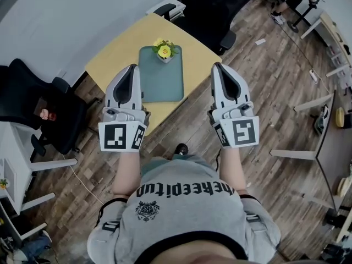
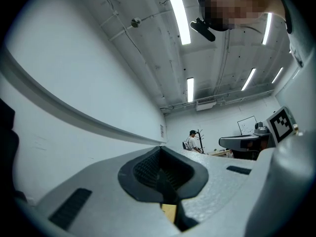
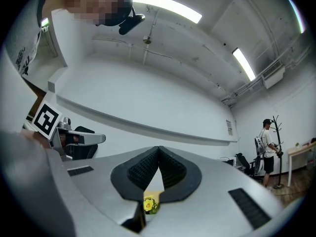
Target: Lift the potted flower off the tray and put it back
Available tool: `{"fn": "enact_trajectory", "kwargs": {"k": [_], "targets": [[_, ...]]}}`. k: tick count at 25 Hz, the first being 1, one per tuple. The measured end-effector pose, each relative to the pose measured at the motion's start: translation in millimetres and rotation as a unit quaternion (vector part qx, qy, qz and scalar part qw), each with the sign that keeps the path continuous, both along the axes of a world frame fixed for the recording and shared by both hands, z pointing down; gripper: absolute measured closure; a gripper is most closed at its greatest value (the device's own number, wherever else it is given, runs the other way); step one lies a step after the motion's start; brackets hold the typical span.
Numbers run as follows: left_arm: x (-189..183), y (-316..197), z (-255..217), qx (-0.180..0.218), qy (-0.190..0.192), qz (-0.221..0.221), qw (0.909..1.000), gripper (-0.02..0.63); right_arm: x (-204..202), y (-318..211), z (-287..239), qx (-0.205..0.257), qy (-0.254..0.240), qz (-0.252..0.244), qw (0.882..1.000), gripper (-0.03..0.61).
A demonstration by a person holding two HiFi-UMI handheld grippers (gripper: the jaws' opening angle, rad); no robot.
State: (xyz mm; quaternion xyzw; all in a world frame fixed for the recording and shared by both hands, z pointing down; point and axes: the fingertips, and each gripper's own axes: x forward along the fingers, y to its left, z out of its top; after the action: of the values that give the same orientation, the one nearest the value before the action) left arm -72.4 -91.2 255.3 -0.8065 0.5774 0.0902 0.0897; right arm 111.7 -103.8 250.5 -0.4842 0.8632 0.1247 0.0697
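Note:
The potted flower [image 1: 164,51], yellow blooms in a small pale pot, stands at the far end of a grey-green tray [image 1: 160,84] on a yellow table [image 1: 113,51]. My left gripper [image 1: 132,66] hovers over the table's near left edge, just left of the tray, shut and empty. My right gripper [image 1: 218,65] hangs near the table's right edge, right of the tray, its jaws also shut on nothing. In the right gripper view the flower [image 3: 148,205] shows far off through the slit below the closed tips [image 3: 158,148]. The left gripper [image 2: 159,150] view shows only a sliver of table [image 2: 169,213].
A black office chair [image 1: 33,106] stands left of the table and another [image 1: 214,15] behind it. White desks [image 1: 16,169] and table legs [image 1: 308,106] flank the wooden floor. A person [image 3: 267,149] stands far off beside a coat rack [image 3: 277,152].

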Motion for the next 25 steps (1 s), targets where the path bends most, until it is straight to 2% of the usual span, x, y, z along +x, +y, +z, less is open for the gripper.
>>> {"fn": "enact_trajectory", "kwargs": {"k": [9, 16, 21, 25], "targets": [[2.6, -31.3, 17.4, -0.019, 0.005, -0.012, 0.9997, 0.609, -7.3, -38.3, 13.3, -0.014, 0.002, -0.029, 0.999, 0.575], [16.8, -77.7, 41.5, -0.051, 0.011, 0.009, 0.9986, 0.609, -14.7, -76.0, 26.5, -0.028, 0.012, -0.044, 0.999, 0.575], [20.9, -121.1, 69.8, -0.084, 0.022, 0.021, 0.996, 0.604, -25.0, -118.6, 33.9, -0.037, 0.02, -0.054, 0.998, 0.575], [23.7, -152.9, 107.5, -0.127, 0.03, 0.025, 0.9911, 0.551, -39.4, -150.4, 45.9, -0.054, 0.027, -0.072, 0.996, 0.575]]}}
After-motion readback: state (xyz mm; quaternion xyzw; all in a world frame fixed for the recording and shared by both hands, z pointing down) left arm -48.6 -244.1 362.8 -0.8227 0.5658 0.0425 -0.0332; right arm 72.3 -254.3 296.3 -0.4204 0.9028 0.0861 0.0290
